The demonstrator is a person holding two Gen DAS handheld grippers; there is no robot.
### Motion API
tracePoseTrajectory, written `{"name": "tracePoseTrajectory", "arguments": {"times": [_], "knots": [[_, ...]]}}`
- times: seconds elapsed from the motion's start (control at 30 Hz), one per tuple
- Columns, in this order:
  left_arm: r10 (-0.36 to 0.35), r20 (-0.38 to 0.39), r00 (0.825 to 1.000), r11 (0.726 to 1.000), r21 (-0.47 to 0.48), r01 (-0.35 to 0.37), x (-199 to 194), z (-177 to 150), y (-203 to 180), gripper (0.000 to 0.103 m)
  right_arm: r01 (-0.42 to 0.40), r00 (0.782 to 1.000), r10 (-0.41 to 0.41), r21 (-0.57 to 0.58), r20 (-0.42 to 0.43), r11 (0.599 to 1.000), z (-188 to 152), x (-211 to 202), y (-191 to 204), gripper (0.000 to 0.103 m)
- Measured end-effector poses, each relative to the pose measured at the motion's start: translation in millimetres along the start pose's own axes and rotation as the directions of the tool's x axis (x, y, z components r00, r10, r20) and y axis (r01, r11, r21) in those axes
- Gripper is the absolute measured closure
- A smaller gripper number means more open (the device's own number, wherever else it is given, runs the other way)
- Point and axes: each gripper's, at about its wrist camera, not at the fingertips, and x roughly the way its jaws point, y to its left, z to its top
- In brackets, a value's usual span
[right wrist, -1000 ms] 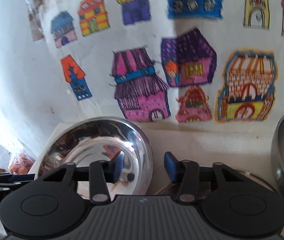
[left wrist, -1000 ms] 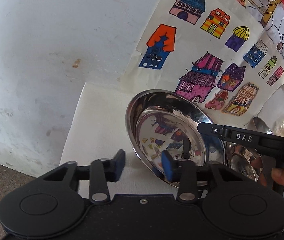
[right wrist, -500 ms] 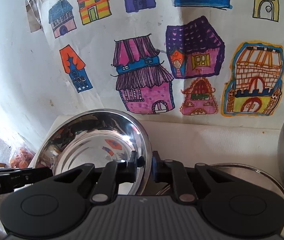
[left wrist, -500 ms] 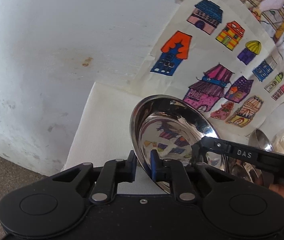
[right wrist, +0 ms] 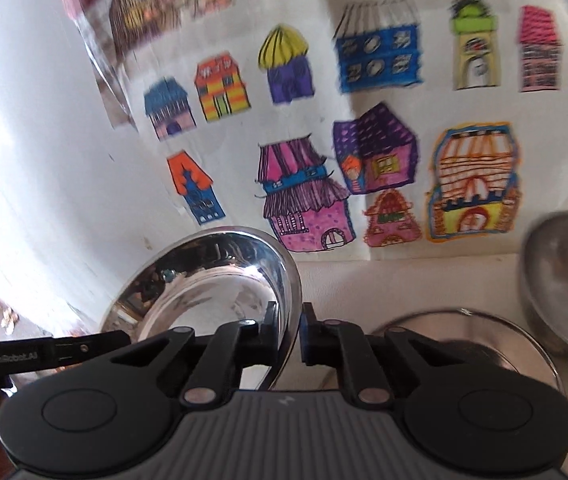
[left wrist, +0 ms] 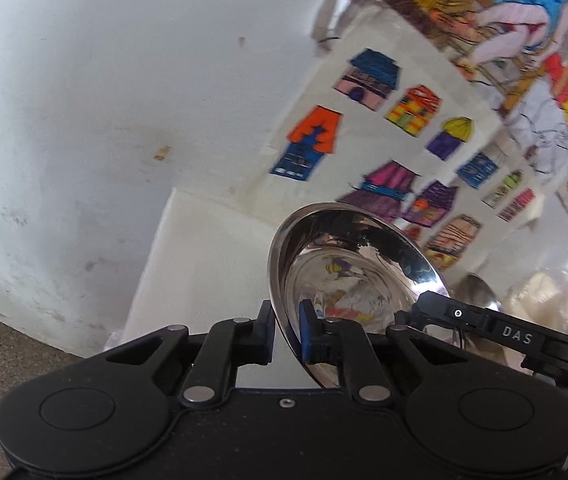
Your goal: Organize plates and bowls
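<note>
Pinching plate (left wrist: 348, 264) rim, both tools tilted down.

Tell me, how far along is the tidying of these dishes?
Early, probably. Nothing looks put away yet. In hand: both tongs, left and right, pinch opposite rims of one shiny steel plate. Left: another plate and a steel bowl wait on the white shelf.

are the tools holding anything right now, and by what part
Yes. Both tools hold one steel plate by its rim: the left tool is shut on the near left edge, the right tool on the opposite, right edge.
</note>
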Motion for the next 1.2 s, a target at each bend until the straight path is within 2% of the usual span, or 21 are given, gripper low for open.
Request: {"name": "tracePoseTrajectory", "arguments": {"times": [0.17, 0.5, 0.63, 0.87, 1.2], "knots": [[-0.05, -0.021, 0.998, 0.999, 0.02, 0.051, -14.1, -12.1, -15.3, 0.09, 0.006, 1.0, -0.007, 0.055, 0.029, 0.998, -11.0, -39.8, -8.1, 0.091], [-0.079, -0.054, 0.995, 0.994, 0.068, 0.082, -33.5, -38.1, -25.7, 0.09, 0.094, 0.995, -0.097, 0.132, 0.017, 0.987, -50.1, -103.2, -8.0, 0.089], [-0.093, -0.042, 0.995, 0.993, 0.068, 0.096, -38.6, -48.0, -21.1, 0.09, 0.112, 0.992, -0.12, 0.201, 0.028, 0.973, -75.8, -114.5, -3.4, 0.089], [-0.069, -0.049, 0.996, 0.993, 0.091, 0.073, -35.5, -58.3, -22.0, 0.09, 0.158, 0.978, -0.188, 0.283, 0.084, 0.946, -115.2, -129.5, 9.5, 0.088], [-0.04, -0.052, 0.998, 0.992, 0.119, 0.046, -30.0, -68.1, -24.7, 0.09, 0.197, 0.969, -0.233, 0.305, 0.086, 0.932, -135.0, -132.1, 14.8, 0.087]]}}
